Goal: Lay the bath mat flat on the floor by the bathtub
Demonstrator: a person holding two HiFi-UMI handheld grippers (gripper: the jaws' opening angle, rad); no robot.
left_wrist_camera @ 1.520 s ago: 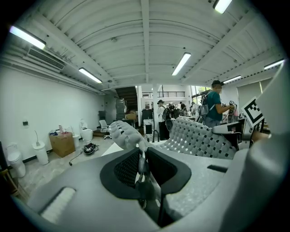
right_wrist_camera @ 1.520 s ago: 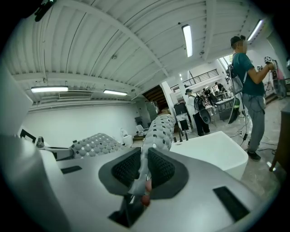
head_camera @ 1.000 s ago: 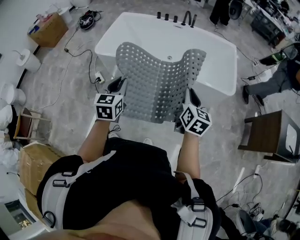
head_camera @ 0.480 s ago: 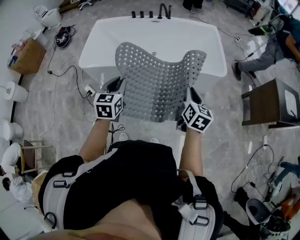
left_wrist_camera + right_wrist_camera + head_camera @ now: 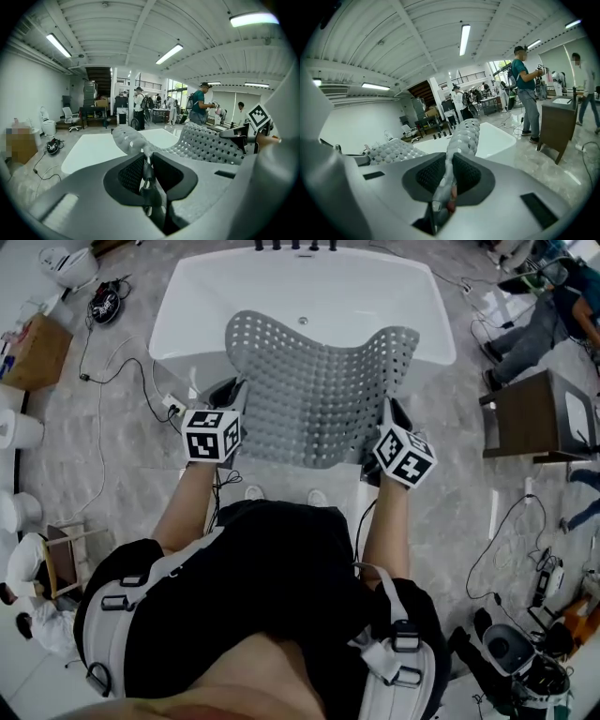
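A grey perforated bath mat [image 5: 317, 390] hangs spread in the air between my two grippers, sagging in the middle, in front of the white bathtub [image 5: 187, 306]. My left gripper [image 5: 232, 399] is shut on the mat's left edge [image 5: 136, 143]; the edge runs pinched between its pads. My right gripper [image 5: 390, 416] is shut on the mat's right edge [image 5: 461, 136] in the same way. Both grippers are held at about the same height above the marble floor [image 5: 122, 465], near the tub's front rim.
A dark wooden side table [image 5: 539, 418] stands to the right of the tub. Cables and a power strip [image 5: 169, 407] lie on the floor at the left. A cardboard box [image 5: 33, 352] and white rolls [image 5: 17, 432] stand at far left. People stand at the right [image 5: 525, 93].
The head view has shifted, so the tub now sits more centred and higher in frame. The grippers keep holding the mat spread, a little higher in the picture.
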